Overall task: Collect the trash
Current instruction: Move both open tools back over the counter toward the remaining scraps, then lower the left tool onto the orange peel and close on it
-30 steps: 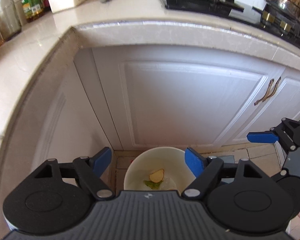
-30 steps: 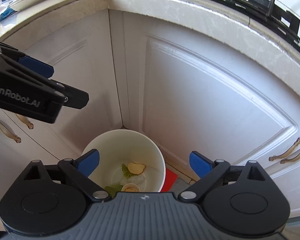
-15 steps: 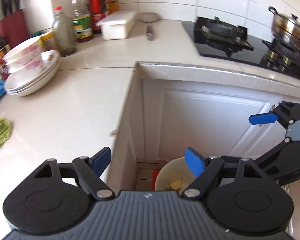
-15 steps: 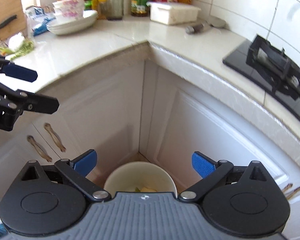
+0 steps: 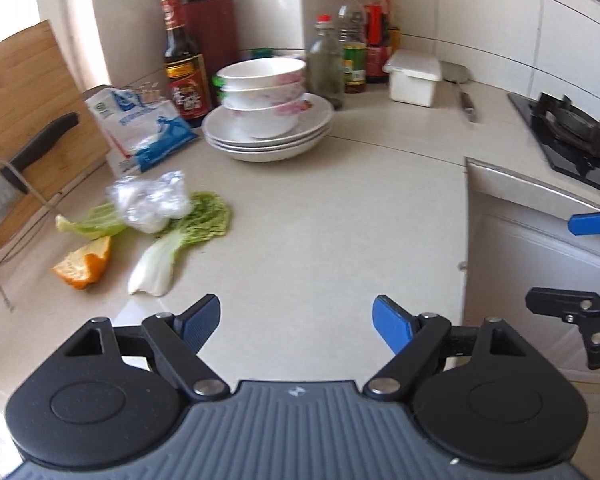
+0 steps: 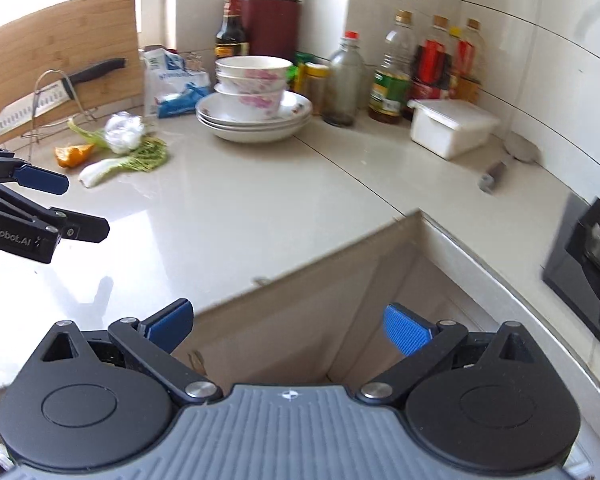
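On the pale worktop [image 5: 340,220] lies a heap of trash: a crumpled clear plastic wrap [image 5: 150,202] on green cabbage leaves [image 5: 204,220], a white cabbage stalk [image 5: 154,270] and an orange peel [image 5: 86,268]. The same heap shows far left in the right wrist view, with the wrap [image 6: 124,130], the stalk [image 6: 100,170] and the peel [image 6: 72,154]. My left gripper [image 5: 296,322] is open and empty above the worktop, short of the heap and to its right. My right gripper [image 6: 290,326] is open and empty over the worktop's inner corner.
Stacked bowls on plates [image 5: 268,120] stand behind the heap, with a salt bag [image 5: 140,128], sauce bottles [image 5: 184,64], a knife on a wire rack [image 5: 16,176] and a cutting board [image 5: 24,92]. A white lidded box [image 5: 414,76] and a gas hob [image 5: 568,136] lie right.
Both grippers rose from the white bin on the floor to worktop height and swung left. The bin has left both views and the trash heap has come into sight.
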A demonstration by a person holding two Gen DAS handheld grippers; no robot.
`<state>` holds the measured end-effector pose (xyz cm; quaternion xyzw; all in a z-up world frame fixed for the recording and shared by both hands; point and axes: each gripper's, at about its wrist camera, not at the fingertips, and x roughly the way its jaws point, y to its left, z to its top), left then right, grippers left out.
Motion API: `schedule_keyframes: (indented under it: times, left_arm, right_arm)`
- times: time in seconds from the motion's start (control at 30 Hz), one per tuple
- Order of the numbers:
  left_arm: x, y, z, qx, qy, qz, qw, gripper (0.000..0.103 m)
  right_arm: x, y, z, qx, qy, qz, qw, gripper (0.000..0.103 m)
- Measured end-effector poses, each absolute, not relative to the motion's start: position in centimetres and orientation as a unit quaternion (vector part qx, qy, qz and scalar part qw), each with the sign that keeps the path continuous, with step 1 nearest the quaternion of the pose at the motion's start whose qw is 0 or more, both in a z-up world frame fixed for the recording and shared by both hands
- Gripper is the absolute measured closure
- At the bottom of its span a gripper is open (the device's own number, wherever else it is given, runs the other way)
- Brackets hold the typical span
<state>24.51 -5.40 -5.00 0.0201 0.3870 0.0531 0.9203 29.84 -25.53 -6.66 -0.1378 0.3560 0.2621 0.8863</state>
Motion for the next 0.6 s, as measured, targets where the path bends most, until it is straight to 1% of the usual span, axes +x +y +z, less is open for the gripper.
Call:
schedule_keyframes:
  times: [0.3, 0.6]
  left_arm:
    - [25.1, 3.0, -6.5, -0.013, 0.380, 0.174, 0.908, 0.020]
    - [26.6, 8.3, -8.0, -0.036, 0.369, 0.249, 0.895, 0.020]
  right_arm:
    - [31.5, -20.0, -6.3, -0.157, 0.351, 0.308, 0.870, 0.000]
    - [32.8, -16.6, -6.4, -0.177, 0.358, 0.334, 0.854, 0.000]
